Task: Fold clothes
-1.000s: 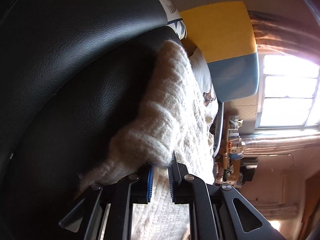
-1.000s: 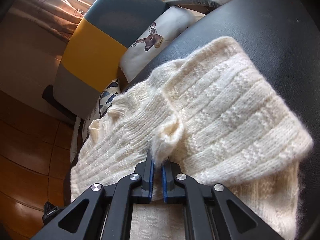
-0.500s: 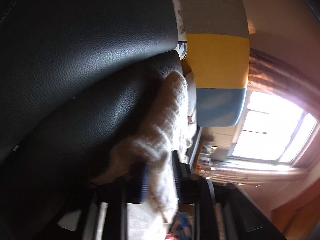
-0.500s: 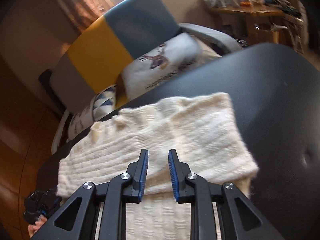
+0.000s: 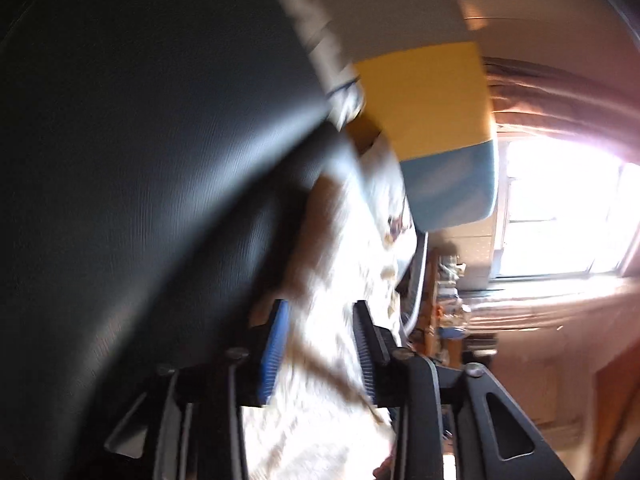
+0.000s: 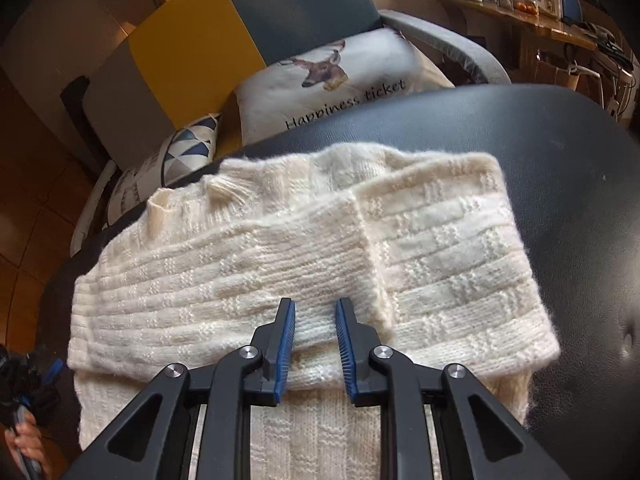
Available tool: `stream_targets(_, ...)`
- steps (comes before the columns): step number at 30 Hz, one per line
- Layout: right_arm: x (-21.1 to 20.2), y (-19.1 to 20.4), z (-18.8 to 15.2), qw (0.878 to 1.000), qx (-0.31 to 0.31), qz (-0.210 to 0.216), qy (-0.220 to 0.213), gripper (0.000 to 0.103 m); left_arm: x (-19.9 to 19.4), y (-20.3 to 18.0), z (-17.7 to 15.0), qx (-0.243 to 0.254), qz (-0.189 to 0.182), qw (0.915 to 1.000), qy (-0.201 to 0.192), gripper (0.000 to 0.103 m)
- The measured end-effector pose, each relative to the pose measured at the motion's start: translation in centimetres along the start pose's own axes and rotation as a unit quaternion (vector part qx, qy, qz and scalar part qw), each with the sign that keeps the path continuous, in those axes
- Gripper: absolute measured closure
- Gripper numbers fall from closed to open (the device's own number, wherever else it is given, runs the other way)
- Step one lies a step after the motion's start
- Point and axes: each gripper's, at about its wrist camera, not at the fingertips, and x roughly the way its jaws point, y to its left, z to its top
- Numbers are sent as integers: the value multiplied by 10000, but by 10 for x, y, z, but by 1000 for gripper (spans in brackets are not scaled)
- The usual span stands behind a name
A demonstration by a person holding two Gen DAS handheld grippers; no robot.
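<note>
A cream knitted sweater (image 6: 304, 256) lies on a black leather seat (image 6: 560, 184) with both sleeves folded across its body. My right gripper (image 6: 315, 312) hovers just above the lower middle of the sweater, open, with nothing between its blue pads (image 6: 285, 344). In the blurred left wrist view the sweater (image 5: 344, 280) runs away along the seat (image 5: 140, 160). My left gripper (image 5: 320, 320) stands open over it, and the knit shows through the gap without being pinched.
Behind the seat stands a grey, yellow and blue chair (image 6: 224, 40) with a deer-print cushion (image 6: 340, 80) and a triangle-patterned cushion (image 6: 188, 148). A cluttered wooden shelf (image 6: 520, 16) is at the back right. A hand (image 6: 24, 444) holding the other gripper shows at the lower left.
Both grippers let go of the sweater sleeves and opened. The right gripper drew back and up, leaving the sleeves laid flat across the sweater. The left view swung quickly and is blurred.
</note>
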Motion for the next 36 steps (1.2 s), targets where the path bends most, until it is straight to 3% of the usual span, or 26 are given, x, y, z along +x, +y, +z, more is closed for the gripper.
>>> stream_targets(6,-8,28,12,9988,-295,365,-153,83,26,-26,63,834,445,9955,85,60)
stream_targets(9,-4,39,18,9980,-431,432,-143,83,48,-21,64,1076,636,9915,349,60)
stream_targets(12,2,44,23,9977,-525,421,-104,83,68,-20,56,1264,604,9896,324,60)
stream_targets(16,11,43,25,9975,-616,355,-7,83,78,-14,48,1730,827,9806,407,61)
stream_targets(21,24,35,23,9967,-778,-209,140,83,77,-20,44,2166,942,9713,296,88)
stream_targets(24,36,29,14,9938,-936,-577,144,82,63,-37,31,2829,1247,9509,-158,91)
stream_targets(28,34,28,7,9933,-981,-610,-15,82,84,-45,16,3443,2261,9106,-324,91)
stream_targets(30,33,26,9,9936,-963,-587,12,82,86,-46,15,3426,2336,9095,-315,87)
stream_targets(33,31,22,13,9947,-905,-477,76,82,83,-51,24,3054,2291,9238,-277,85)
stream_targets(36,26,16,19,9966,-782,-248,108,82,56,-60,21,2910,2066,9326,-537,83)
